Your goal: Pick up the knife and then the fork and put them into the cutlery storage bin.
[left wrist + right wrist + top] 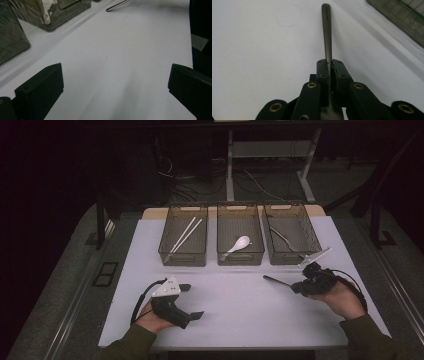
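Black right gripper [329,65], slim metal utensil handle [326,30]

White table [240,305], three dark mesh bins [240,241] in a row along its far edge

We are seeing a slim, dull-grey metal utensil handle [326,32] running straight up the middle of the right gripper view, its rounded end sitting near the top of the frame and its lower part lying pinched between the right tongs [328,65]. In the high view the handle [276,281] is pointing left at right of centre, lying nearly level just over the white desk [240,310].
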